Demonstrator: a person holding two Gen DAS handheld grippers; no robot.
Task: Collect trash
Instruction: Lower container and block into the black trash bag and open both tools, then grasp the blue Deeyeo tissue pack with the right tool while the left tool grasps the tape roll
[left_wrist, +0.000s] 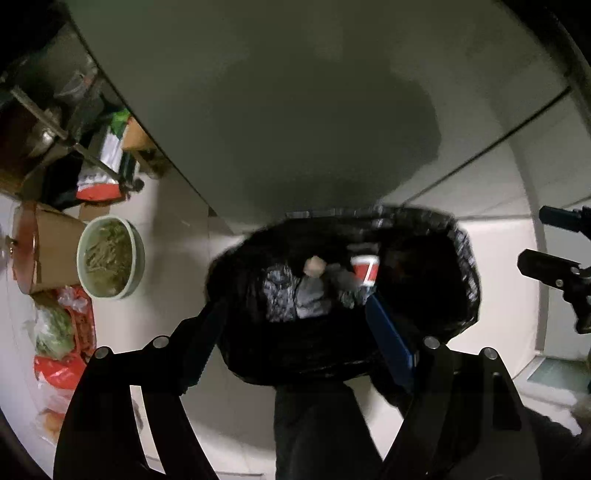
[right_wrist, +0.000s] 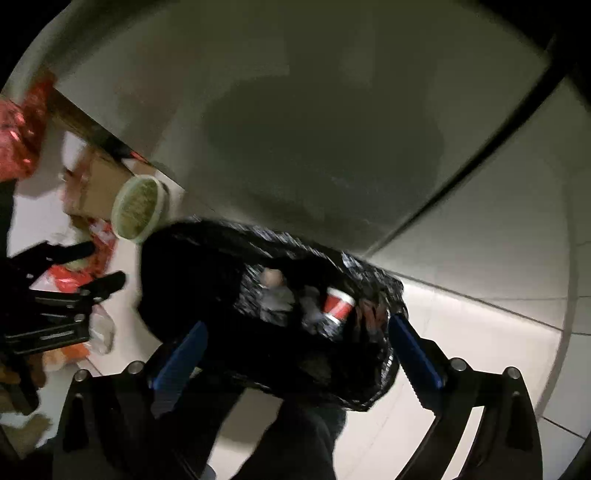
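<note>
Both views show the black trash bag (left_wrist: 343, 295) on the floor, a red cup (left_wrist: 365, 269) inside. Left gripper (left_wrist: 291, 321) and right gripper (right_wrist: 295, 339) jaws stand wide, empty. Only the left view shows the metal rack (left_wrist: 55, 129) behind the green bowl (left_wrist: 110, 256)

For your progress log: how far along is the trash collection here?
Done: a red cup and crumpled scraps lie inside the black trash bag. In hand: nothing; the left gripper and right gripper are open. Left: possibly the red wrappers nearby.
</note>
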